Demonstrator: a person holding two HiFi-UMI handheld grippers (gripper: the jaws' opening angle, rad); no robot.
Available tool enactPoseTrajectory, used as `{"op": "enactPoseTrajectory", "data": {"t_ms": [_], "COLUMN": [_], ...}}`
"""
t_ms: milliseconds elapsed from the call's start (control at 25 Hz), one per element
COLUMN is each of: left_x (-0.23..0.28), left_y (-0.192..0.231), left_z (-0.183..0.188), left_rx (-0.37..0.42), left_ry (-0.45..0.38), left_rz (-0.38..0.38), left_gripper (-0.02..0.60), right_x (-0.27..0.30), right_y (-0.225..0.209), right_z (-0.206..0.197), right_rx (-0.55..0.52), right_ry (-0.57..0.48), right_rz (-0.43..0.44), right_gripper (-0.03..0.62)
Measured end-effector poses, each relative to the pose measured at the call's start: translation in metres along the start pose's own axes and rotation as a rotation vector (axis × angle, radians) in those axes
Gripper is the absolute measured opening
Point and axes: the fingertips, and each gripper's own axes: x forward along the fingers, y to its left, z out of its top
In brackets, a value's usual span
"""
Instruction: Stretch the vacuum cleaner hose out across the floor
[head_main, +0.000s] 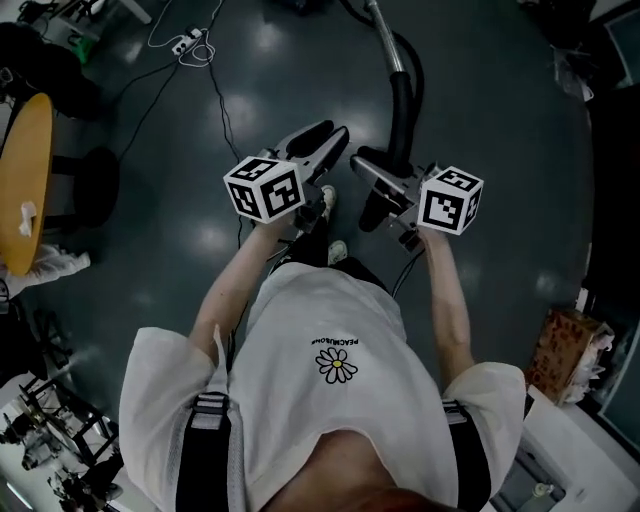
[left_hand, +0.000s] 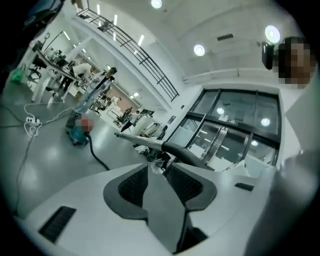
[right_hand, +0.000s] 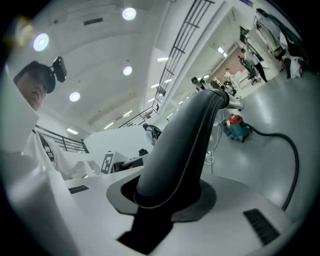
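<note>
My right gripper (head_main: 368, 185) (right_hand: 170, 197) is shut on the black curved handle (head_main: 401, 110) (right_hand: 187, 135) of the vacuum wand, held up in front of the person. The wand's metal tube (head_main: 386, 35) runs on away from me. The teal vacuum cleaner (right_hand: 237, 127) (left_hand: 77, 132) stands far off on the grey floor, with its black hose (right_hand: 292, 150) (left_hand: 97, 156) curving along the floor toward me. My left gripper (head_main: 338, 135) (left_hand: 157, 167) hangs just left of the handle, open, nothing between its pads.
A white power strip with cables (head_main: 190, 42) lies on the floor ahead to the left. A yellow round table (head_main: 25, 180) and a dark stool (head_main: 95, 185) stand at the left, a cardboard box (head_main: 568, 355) at the right. Desks and equipment line the far wall.
</note>
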Motion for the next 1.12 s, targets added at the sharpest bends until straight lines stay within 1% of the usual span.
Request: {"op": "enactPoseTrajectory", "data": {"t_ms": [40,120,200,320,400,480,560,720,800,840,920,1120], "left_x": [-0.01,-0.034,-0.059,-0.093,-0.124,-0.155,-0.185,-0.266,-0.314,-0.33,-0.342,-0.348], "left_y": [-0.013,-0.037,-0.06,-0.097,-0.118,-0.132,-0.141,-0.157,-0.161,-0.162,-0.168,-0.181], "left_z": [0.006,0.018,0.027,0.034,0.04,0.046,0.046,0.039,0.036,0.033,0.031,0.029], "left_rx": [-0.023,-0.04,-0.033,-0.026,-0.011,0.013,0.018,-0.015,-0.031,-0.036,-0.035,-0.021], "left_ry": [-0.021,-0.046,-0.044,-0.014,-0.029,-0.046,-0.046,-0.059,-0.065,-0.061,-0.044,-0.025], "left_rz": [-0.033,-0.09,-0.149,-0.259,-0.322,-0.365,-0.404,-0.455,-0.481,-0.493,-0.512,-0.529], "left_gripper": [0.147,0.147,0.147,0.147,0.147,0.147,0.147,0.147,0.147,0.147,0.147,0.147], "right_x": [0.002,0.002,-0.001,-0.006,-0.003,0.008,0.02,0.043,0.058,0.063,0.067,0.072], "right_y": [0.016,0.056,0.101,0.166,0.206,0.237,0.263,0.334,0.374,0.387,0.401,0.414], "right_z": [0.001,0.0,-0.004,-0.016,-0.027,-0.041,-0.058,-0.102,-0.128,-0.137,-0.145,-0.155], "right_rx": [-0.032,-0.072,-0.096,-0.139,-0.159,-0.203,-0.247,-0.296,-0.293,-0.288,-0.289,-0.307], "right_ry": [-0.027,-0.083,-0.138,-0.185,-0.218,-0.221,-0.21,-0.211,-0.225,-0.233,-0.238,-0.199], "right_rz": [-0.002,0.024,0.081,0.162,0.195,0.185,0.162,0.137,0.147,0.156,0.166,0.163], "right_gripper": [0.132,0.132,0.132,0.132,0.132,0.132,0.132,0.133,0.133,0.133,0.135,0.14]}}
